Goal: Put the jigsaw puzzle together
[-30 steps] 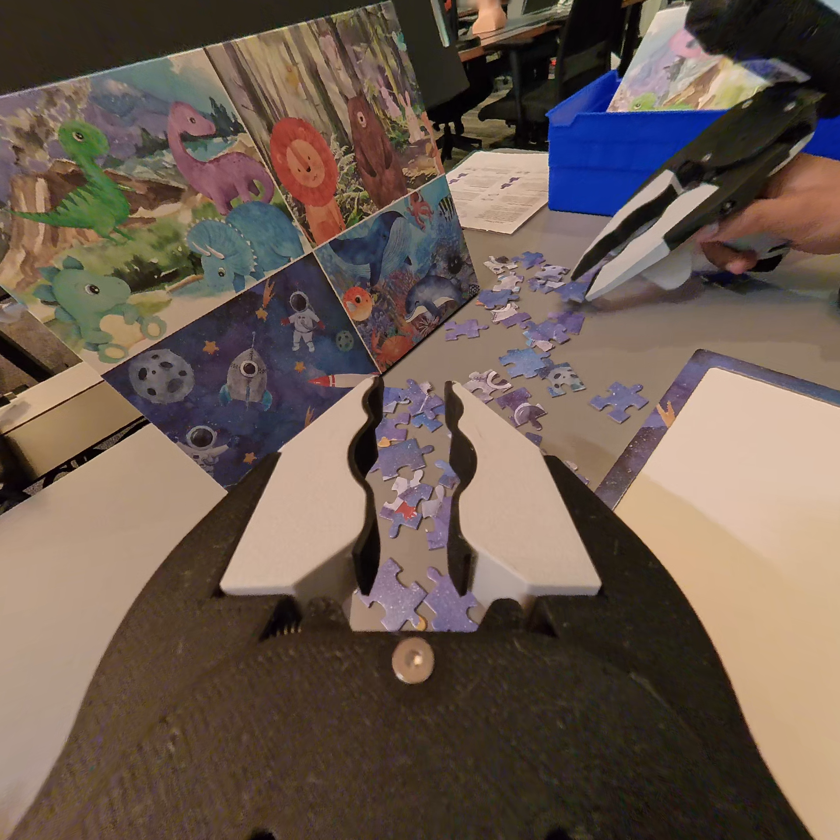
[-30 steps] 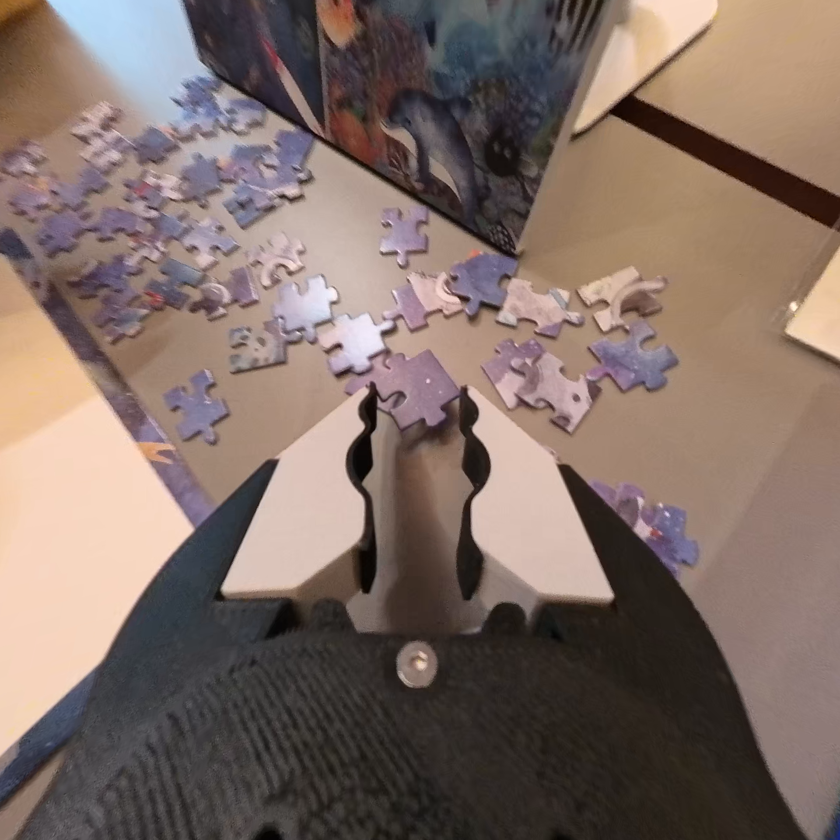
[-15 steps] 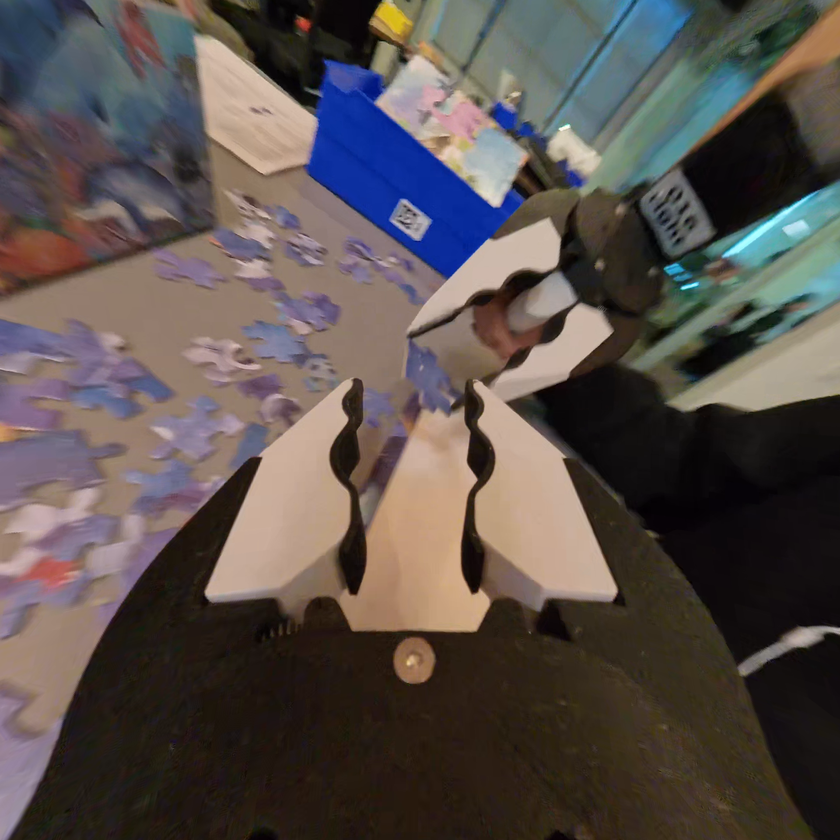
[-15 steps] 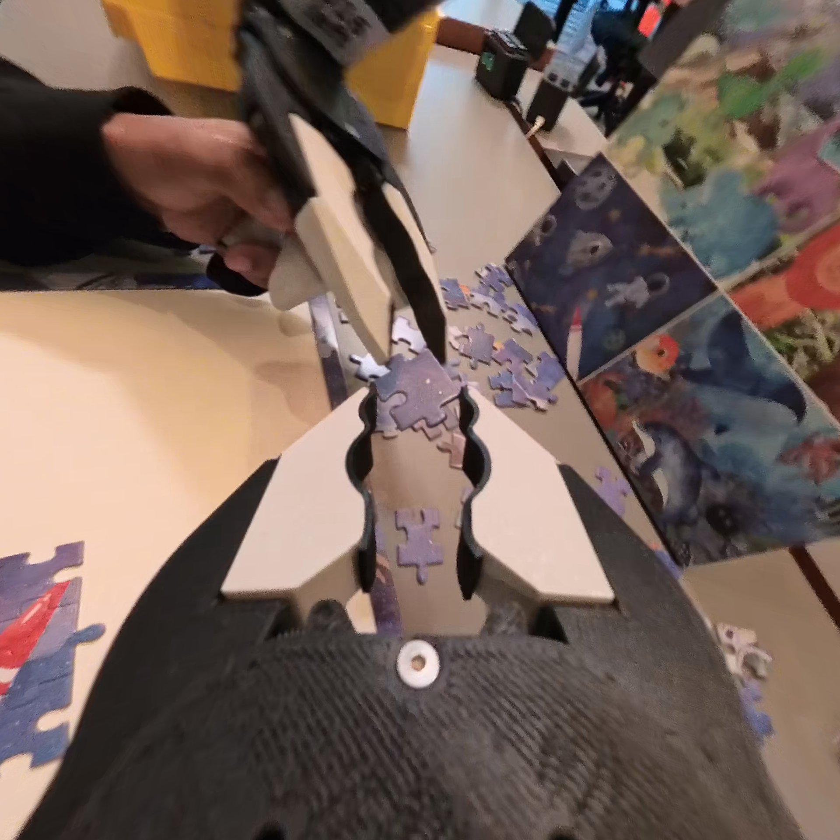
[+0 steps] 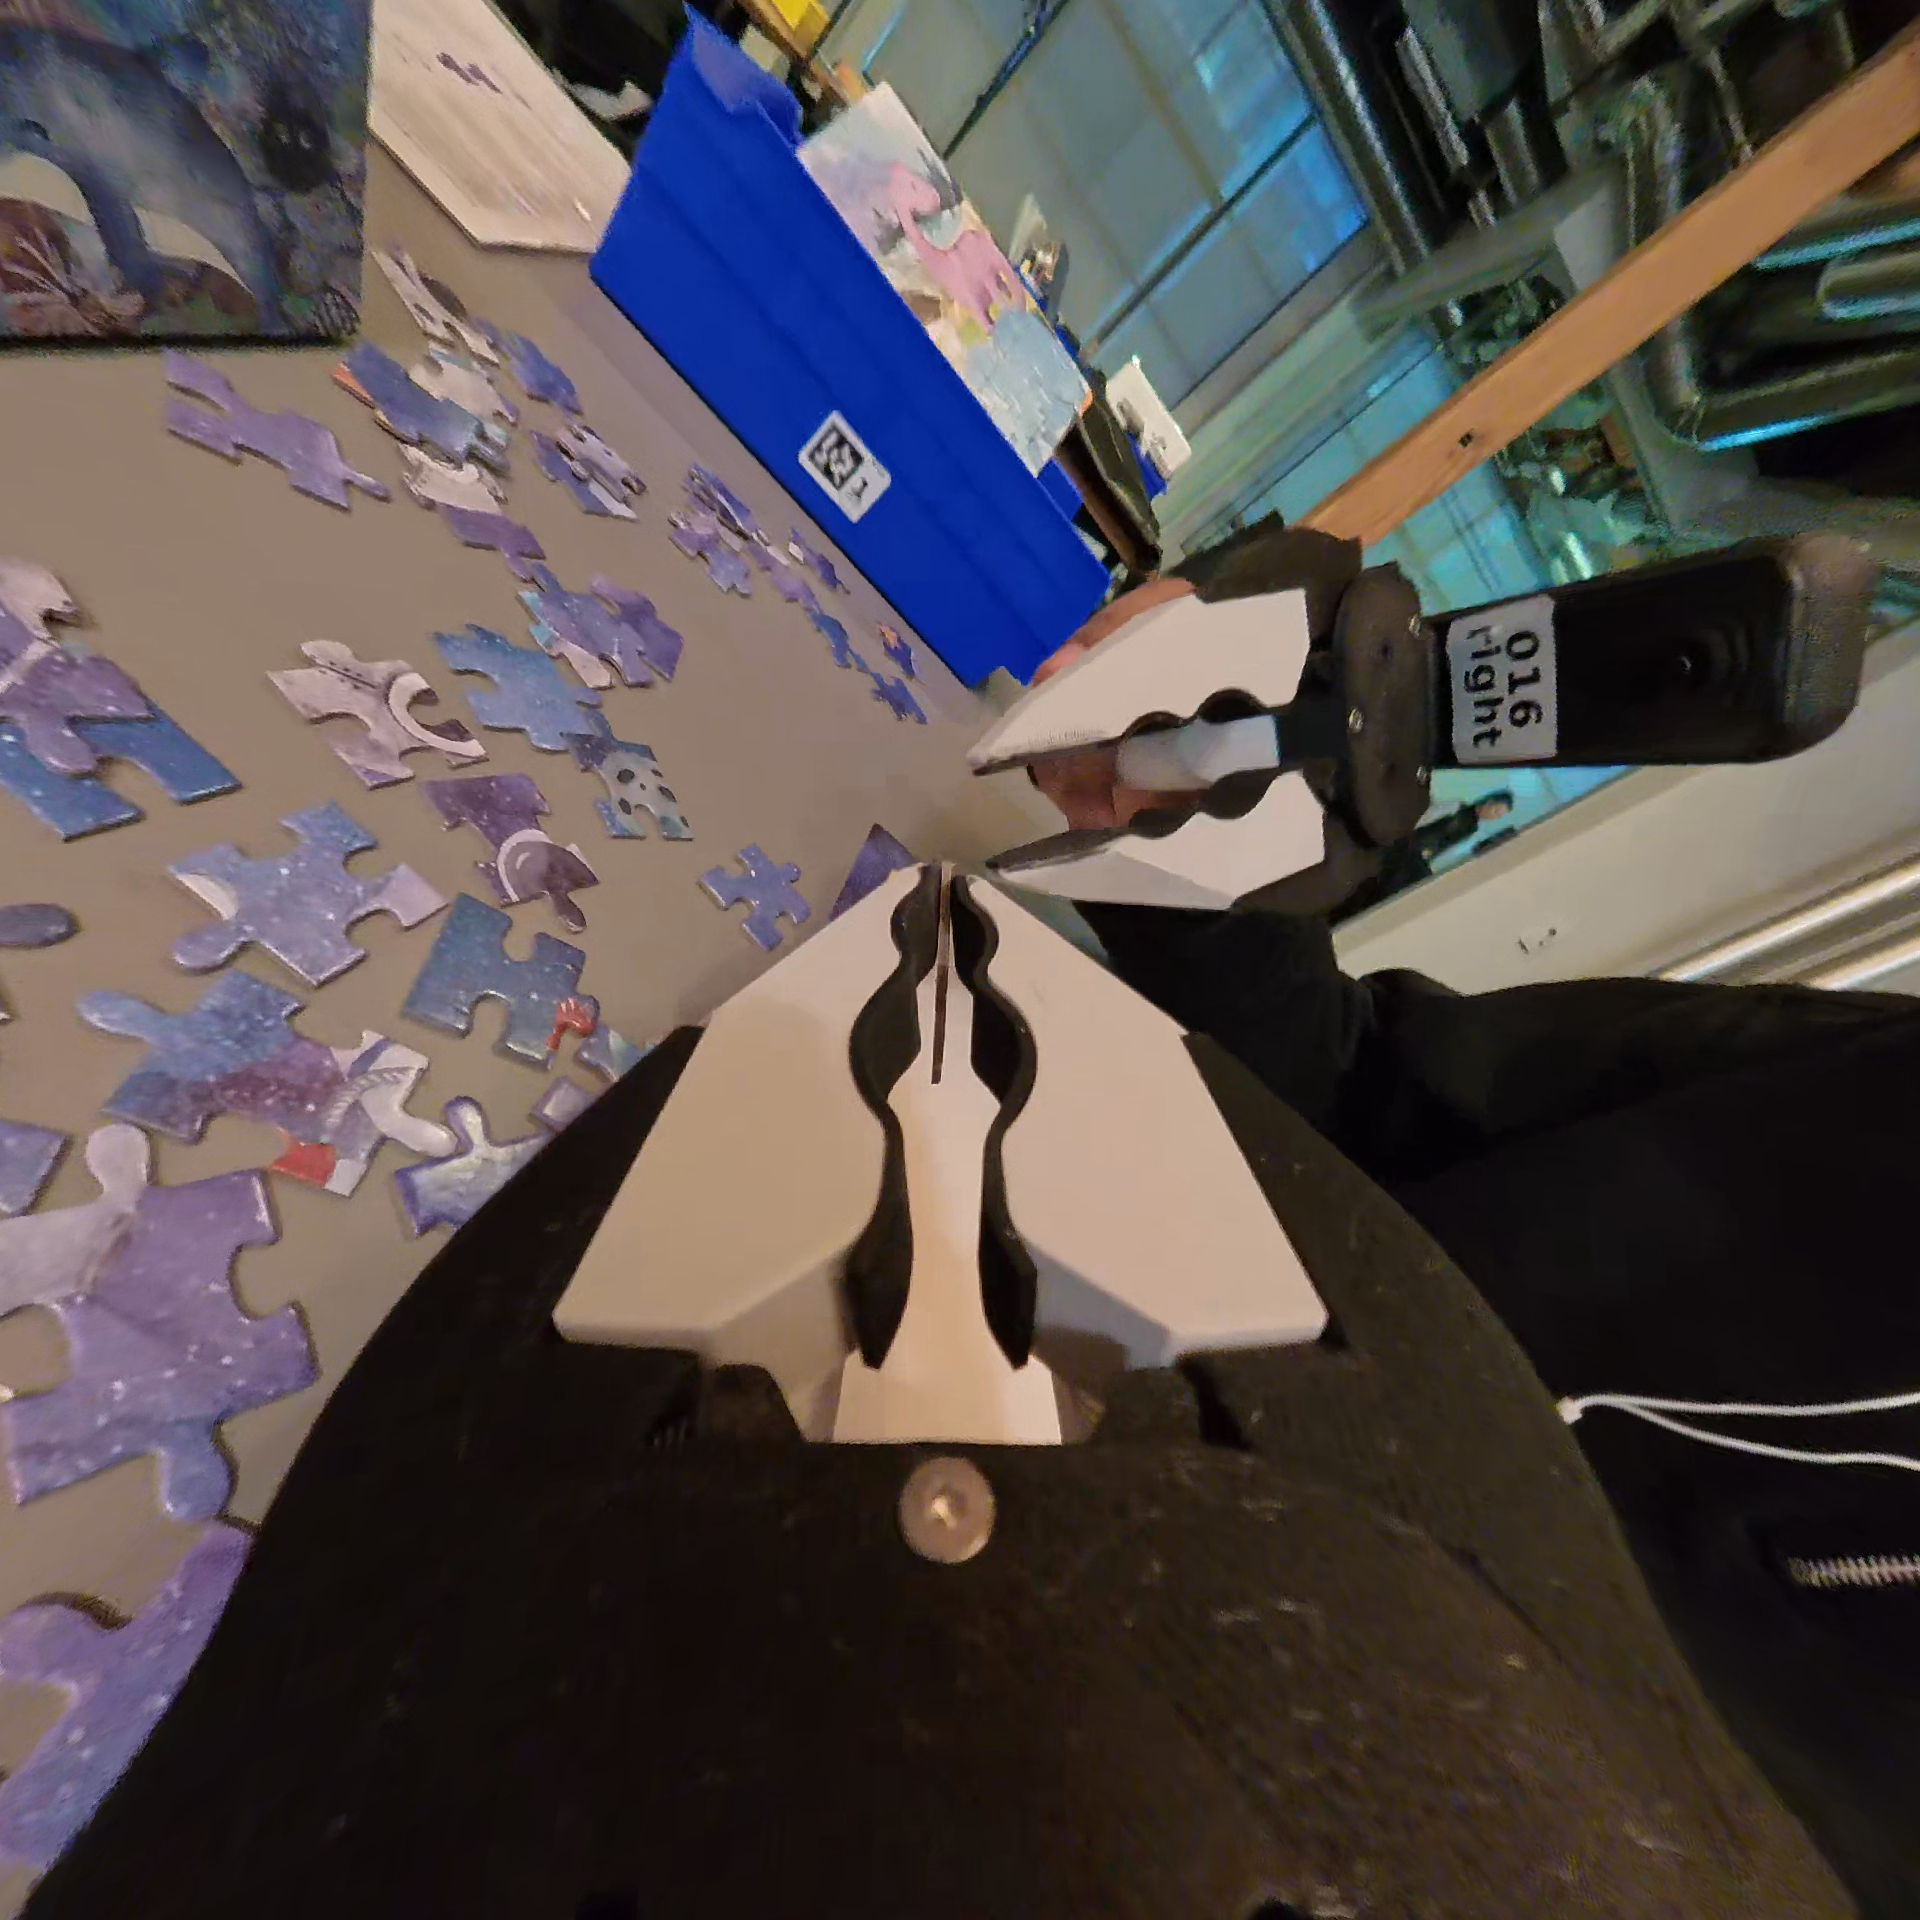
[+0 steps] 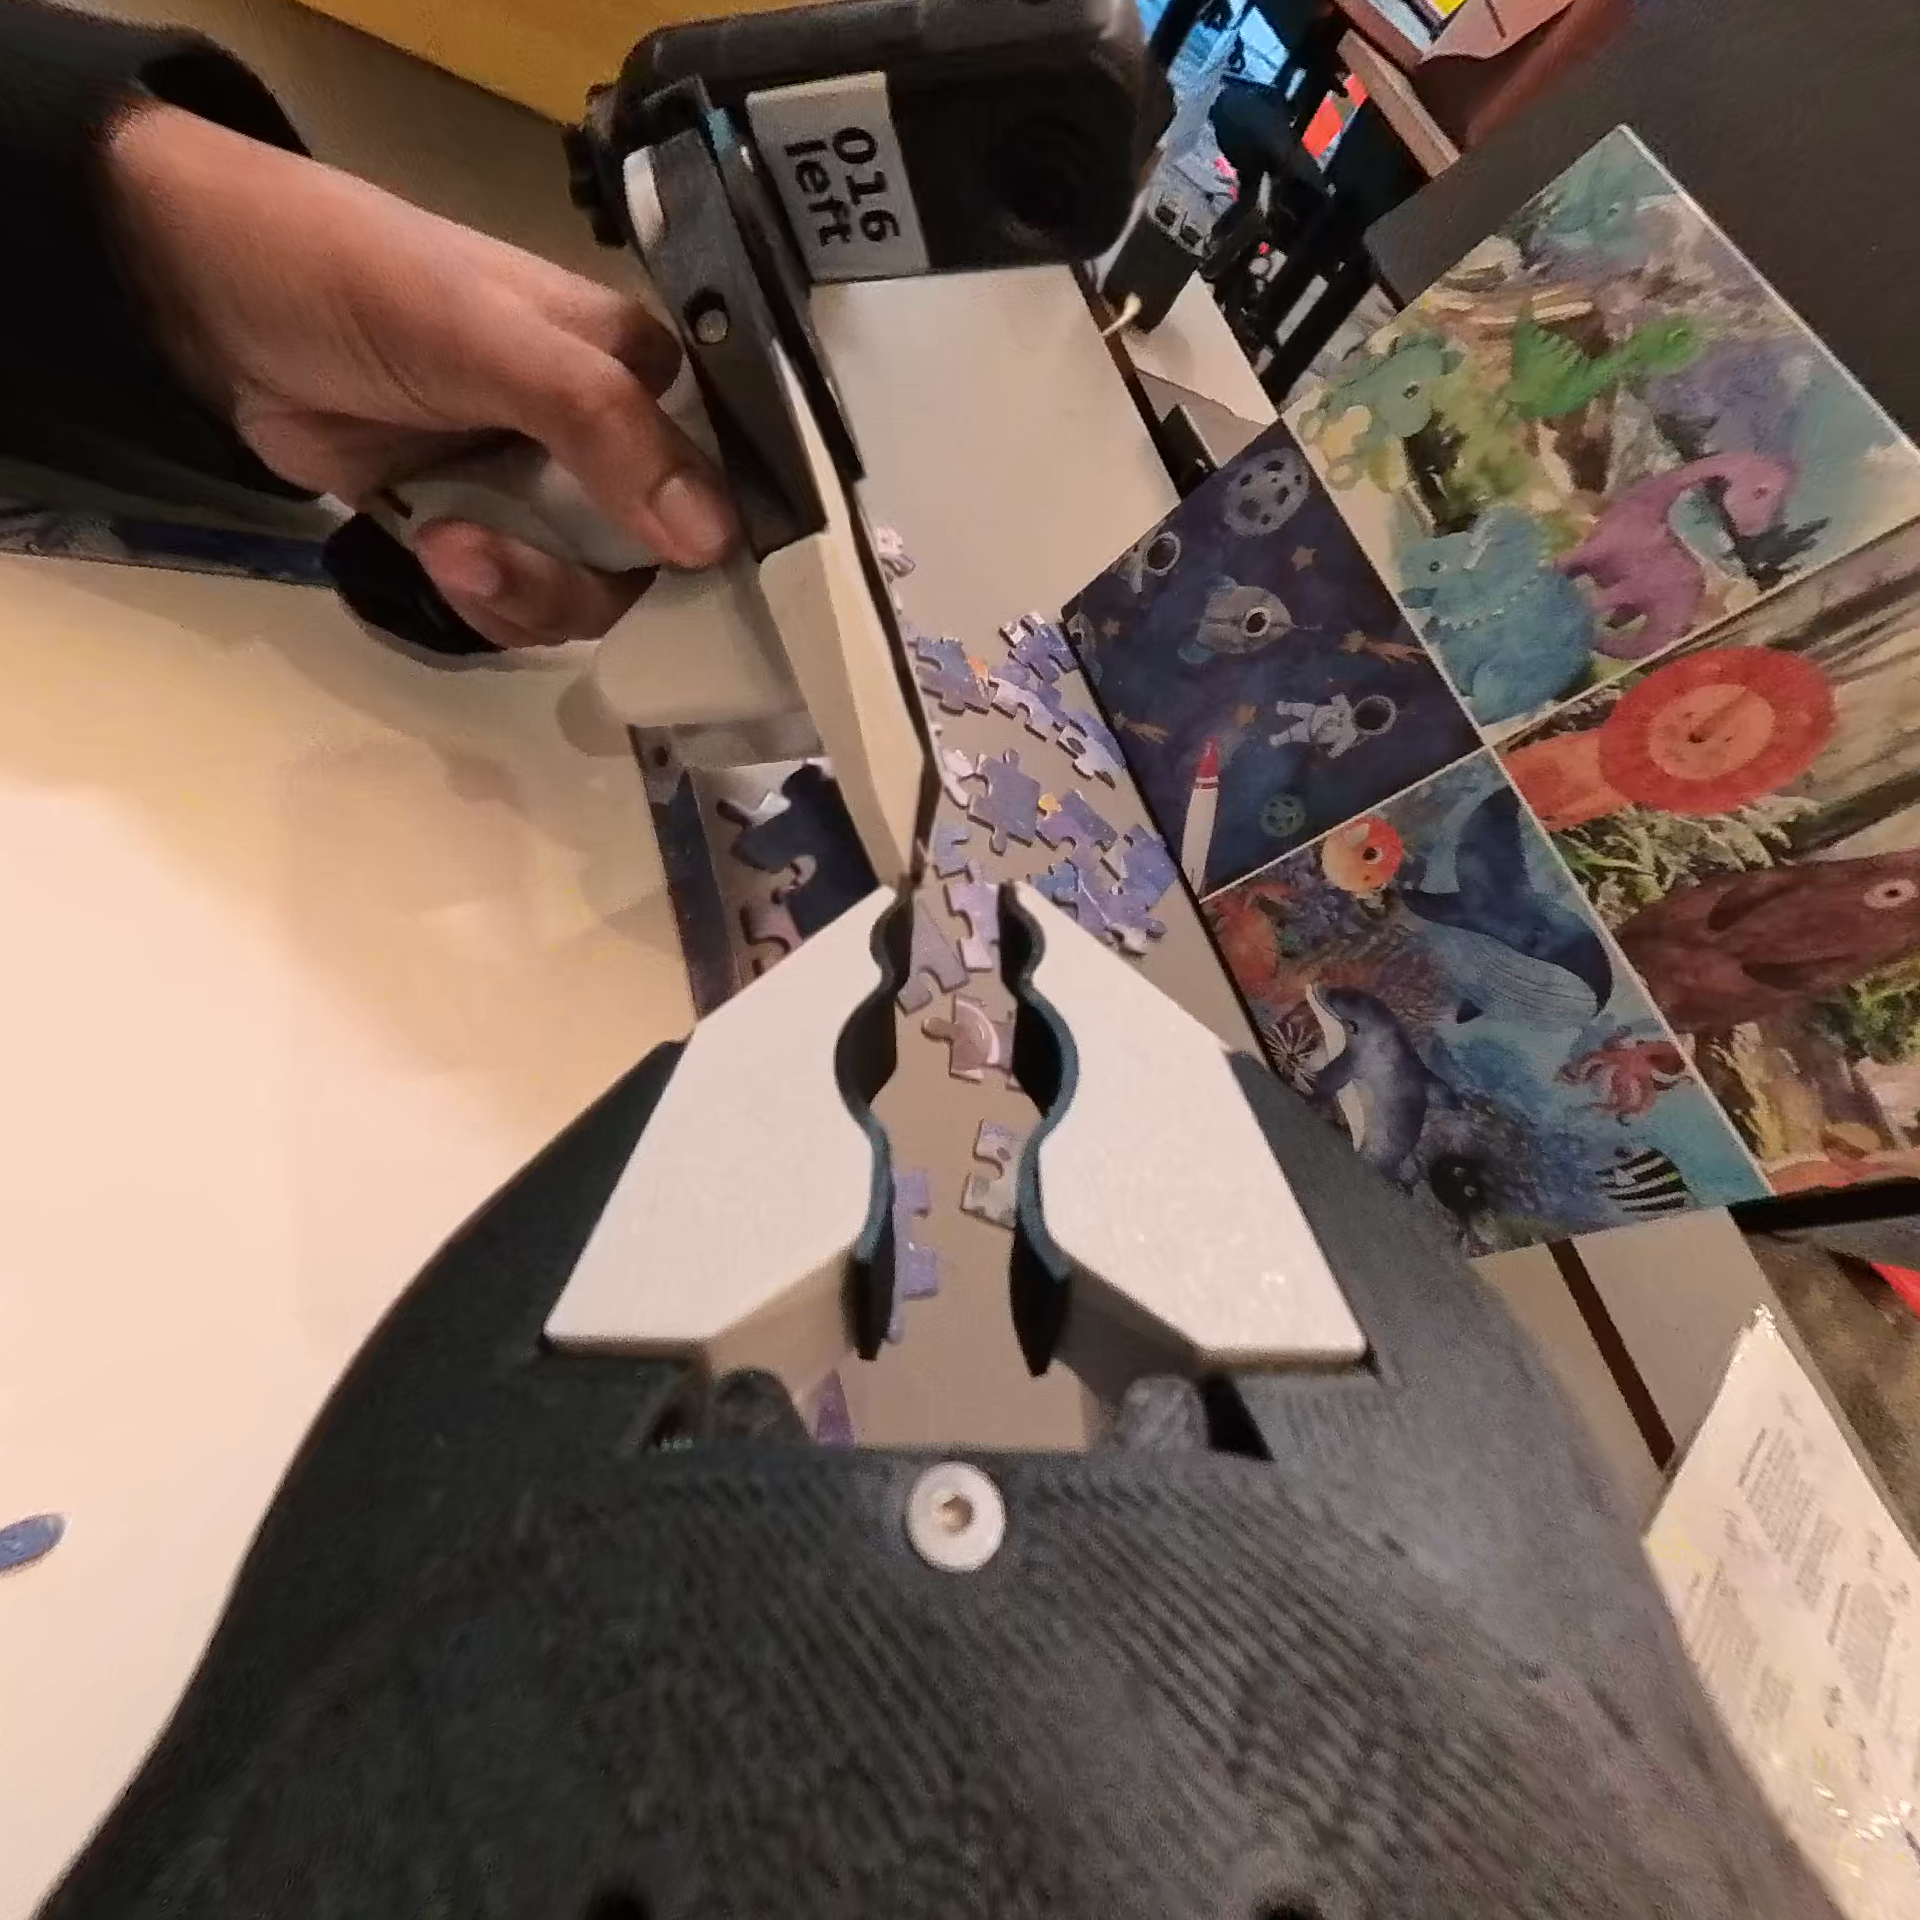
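I am clamping a thin cardboard jigsaw piece [image 5: 938, 987] edge-on in my left gripper [image 5: 940, 883], its white wedge fingers with black wavy pads pinched nearly together on it. In the left wrist view the piece is showing only as a dark sliver standing between the pads, held above the grey tabletop [image 5: 727, 727].

My right gripper [image 6: 951, 894] is pointing tip to tip at the left one, its fingers spread with a clear gap and nothing between them. From the right wrist view the left gripper's tips are coming down to just beside my right gripper's left finger.

Loose blue and purple star-patterned puzzle pieces [image 5: 301, 904] are lying scattered across the tabletop, well apart from the held piece. A cream puzzle board with a dark blue border [image 6: 312, 883] is lying flat on the left of the right wrist view. A puzzle box printed with dinosaurs, a lion, sea animals and a space scene [image 6: 1455, 748] is standing beyond the pieces. A blue plastic bin [image 5: 831, 416] is sitting farther back on the table.
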{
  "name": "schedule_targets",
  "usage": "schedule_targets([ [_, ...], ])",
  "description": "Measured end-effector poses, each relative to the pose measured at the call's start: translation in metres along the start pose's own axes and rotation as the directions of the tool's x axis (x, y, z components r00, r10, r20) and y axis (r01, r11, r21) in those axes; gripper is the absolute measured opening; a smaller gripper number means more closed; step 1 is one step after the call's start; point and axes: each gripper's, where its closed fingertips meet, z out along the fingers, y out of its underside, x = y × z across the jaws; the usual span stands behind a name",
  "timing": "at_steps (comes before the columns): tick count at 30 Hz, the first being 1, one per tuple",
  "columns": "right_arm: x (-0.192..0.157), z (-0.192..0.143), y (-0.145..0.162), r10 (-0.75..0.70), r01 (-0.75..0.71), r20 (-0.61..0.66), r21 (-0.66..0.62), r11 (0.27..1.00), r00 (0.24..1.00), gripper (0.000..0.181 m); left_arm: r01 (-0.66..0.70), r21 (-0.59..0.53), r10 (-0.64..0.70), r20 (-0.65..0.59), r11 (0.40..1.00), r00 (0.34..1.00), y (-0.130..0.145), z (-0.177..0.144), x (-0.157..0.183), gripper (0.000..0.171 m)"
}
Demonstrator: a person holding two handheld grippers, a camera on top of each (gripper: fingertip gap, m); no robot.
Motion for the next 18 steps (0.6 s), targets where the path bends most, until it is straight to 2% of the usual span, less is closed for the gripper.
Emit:
schedule_targets([
  [3, 0.000, 0.002, -0.006, 0.061, -0.061, -0.008, 0.036, 0.997, 0.998, 0.027, 0.044, 0.093, -0.039, -0.050, 0.995, 0.998, -0.014, -0.007, 0.004, 0.000],
  [5, -0.011, 0.008, -0.014, 0.100, -0.102, 0.030, 0.072, 0.992, 0.994, 0.047, 0.078, 0.139, -0.065, -0.100, 0.987, 0.993, -0.021, -0.012, 0.008, 0.000],
  [7, -0.013, 0.014, -0.019, 0.102, -0.101, -0.006, 0.088, 0.991, 0.995, 0.061, 0.097, 0.168, -0.078, -0.119, 0.981, 0.990, -0.026, -0.015, 0.009, 0.000],
  [10, -0.005, 0.020, -0.019, 0.109, -0.101, -0.130, 0.068, 0.993, 0.986, 0.068, 0.098, 0.185, -0.073, -0.138, 0.978, 0.988, -0.028, -0.015, 0.013, 0.000],
  [12, 0.006, 0.021, -0.011, 0.108, -0.105, -0.204, 0.024, 0.994, 0.973, 0.066, 0.096, 0.183, -0.069, -0.148, 0.978, 0.987, -0.028, -0.013, 0.016, 0.000],
  [18, 0.019, 0.012, -0.003, 0.229, -0.223, -0.163, 0.055, 0.973, 0.960, 0.073, 0.118, 0.238, -0.078, -0.173, 0.964, 0.982, -0.036, -0.019, 0.017, 0.000],
])
